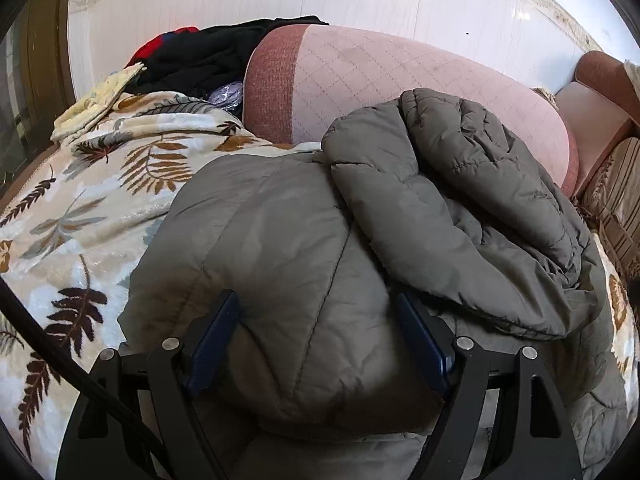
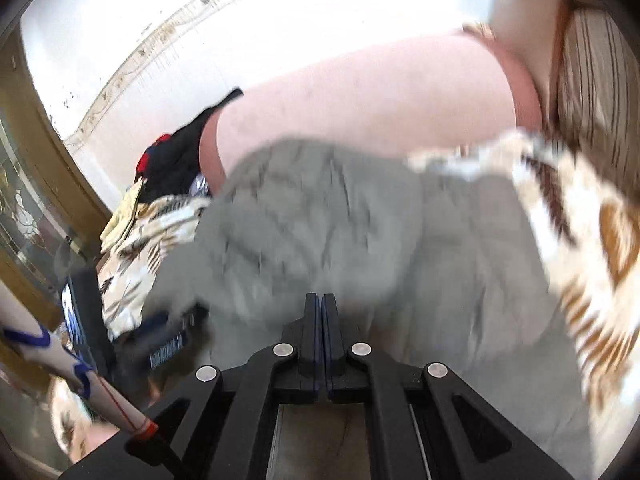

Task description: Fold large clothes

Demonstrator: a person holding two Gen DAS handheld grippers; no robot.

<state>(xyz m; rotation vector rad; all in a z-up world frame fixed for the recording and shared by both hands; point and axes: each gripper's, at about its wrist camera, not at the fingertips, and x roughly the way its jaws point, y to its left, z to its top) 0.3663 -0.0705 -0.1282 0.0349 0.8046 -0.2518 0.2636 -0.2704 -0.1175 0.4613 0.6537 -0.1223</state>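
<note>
A grey-olive quilted puffer jacket (image 1: 360, 220) lies bunched on a leaf-print blanket (image 1: 92, 200) on a sofa. In the left wrist view my left gripper (image 1: 320, 324) is wide open, its blue-padded fingers (image 1: 216, 332) on either side of a puffy fold of the jacket, not closed on it. A sleeve or hood part is heaped at the upper right. In the blurred right wrist view my right gripper (image 2: 322, 300) is shut with nothing between the pads, just above the jacket (image 2: 340, 220). The left gripper (image 2: 168, 336) shows there at the lower left.
A pink quilted sofa back cushion (image 1: 400, 80) stands behind the jacket. Black and red clothes (image 1: 200, 56) and a yellow cloth (image 1: 100, 100) are piled at the far left. A striped cushion (image 1: 616, 200) is at the right. A wooden door frame (image 2: 40, 160) is at the left.
</note>
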